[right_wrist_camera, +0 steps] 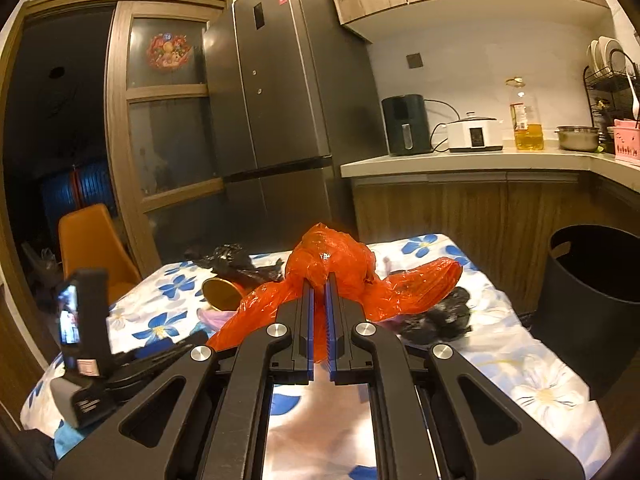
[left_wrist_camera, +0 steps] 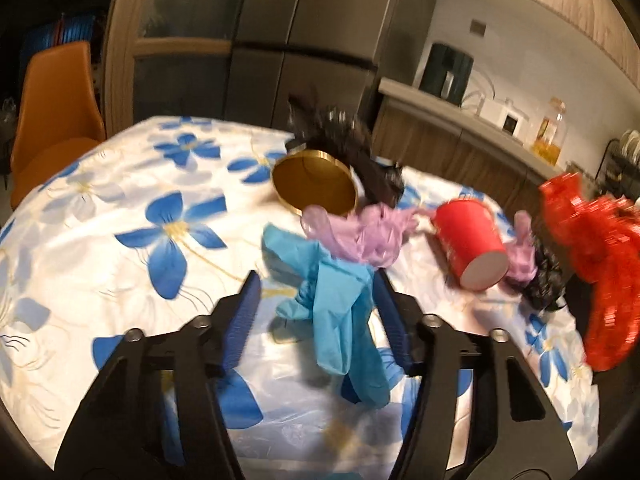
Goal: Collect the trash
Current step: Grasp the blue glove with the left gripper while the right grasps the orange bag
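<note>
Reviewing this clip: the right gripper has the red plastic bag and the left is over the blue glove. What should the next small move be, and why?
Probably carry the red plastic bag rightward to the black bin and release it. The right gripper is shut on the bag, lifted off the table, and the bin stands open beside the table's right edge. The left gripper straddles the blue glove, jaws not yet pressing.

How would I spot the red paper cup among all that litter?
Start at the table's flowered cloth. Right of the gold tin lid, past the crumpled lilac glove, the red paper cup lies on its side. It alone is stiff and round, showing a pale base.
</note>
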A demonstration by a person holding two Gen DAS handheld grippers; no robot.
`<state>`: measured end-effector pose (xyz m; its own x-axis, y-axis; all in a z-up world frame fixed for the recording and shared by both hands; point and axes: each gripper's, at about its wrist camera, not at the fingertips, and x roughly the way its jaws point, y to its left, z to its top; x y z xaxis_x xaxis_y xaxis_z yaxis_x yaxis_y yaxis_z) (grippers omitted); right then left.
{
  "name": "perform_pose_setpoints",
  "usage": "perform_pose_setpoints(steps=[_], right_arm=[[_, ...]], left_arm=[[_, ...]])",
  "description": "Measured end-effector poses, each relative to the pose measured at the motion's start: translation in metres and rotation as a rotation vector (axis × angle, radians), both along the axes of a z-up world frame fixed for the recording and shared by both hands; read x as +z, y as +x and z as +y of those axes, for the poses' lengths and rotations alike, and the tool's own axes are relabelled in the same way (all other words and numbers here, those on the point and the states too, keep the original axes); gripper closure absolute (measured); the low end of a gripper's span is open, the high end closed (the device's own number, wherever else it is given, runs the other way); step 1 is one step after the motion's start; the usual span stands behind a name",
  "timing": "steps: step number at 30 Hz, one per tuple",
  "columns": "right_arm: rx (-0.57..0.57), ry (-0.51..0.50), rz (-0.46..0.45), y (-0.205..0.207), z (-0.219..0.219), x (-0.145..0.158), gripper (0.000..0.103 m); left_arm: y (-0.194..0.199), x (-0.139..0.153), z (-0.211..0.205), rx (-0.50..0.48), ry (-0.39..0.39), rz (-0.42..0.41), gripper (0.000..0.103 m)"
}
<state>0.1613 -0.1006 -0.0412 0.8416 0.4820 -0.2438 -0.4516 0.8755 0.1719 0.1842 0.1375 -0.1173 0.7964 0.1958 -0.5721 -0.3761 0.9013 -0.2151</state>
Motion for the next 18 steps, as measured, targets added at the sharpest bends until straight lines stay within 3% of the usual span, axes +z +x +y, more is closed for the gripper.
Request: perform_pose_setpoints(steps=[1,3,6,13,18], right_arm=[[-0.004,0.003,0.001,0.0,-0.002,0.0,0.097],[-0.012,0.008,0.006,0.0,-0.007,0.0,0.097],[-0.023,0.012,0.007,-0.001,-0.013,0.001,0.097],[-0.046,0.025,-0.003,-0.009,-0.027,0.004,0.097],[-0.056,0.036,-0.007,-0.015,-0.035,0.006,0.097]], left_arm=[[0.003,-0.003,0.0,-0.01,-0.006,0.019,0.062],[0.006,-0.006,0.0,-0.025,-0.017,0.035,0.078],[0.005,-0.008,-0.002,-0.051,-0.033,0.038,0.094],[-0.023,0.011,-0.007,-0.069,-0.063,-0.045,0.101],[-0.051,0.043,-0.018,-0.074,-0.02,-0.142,0.101]])
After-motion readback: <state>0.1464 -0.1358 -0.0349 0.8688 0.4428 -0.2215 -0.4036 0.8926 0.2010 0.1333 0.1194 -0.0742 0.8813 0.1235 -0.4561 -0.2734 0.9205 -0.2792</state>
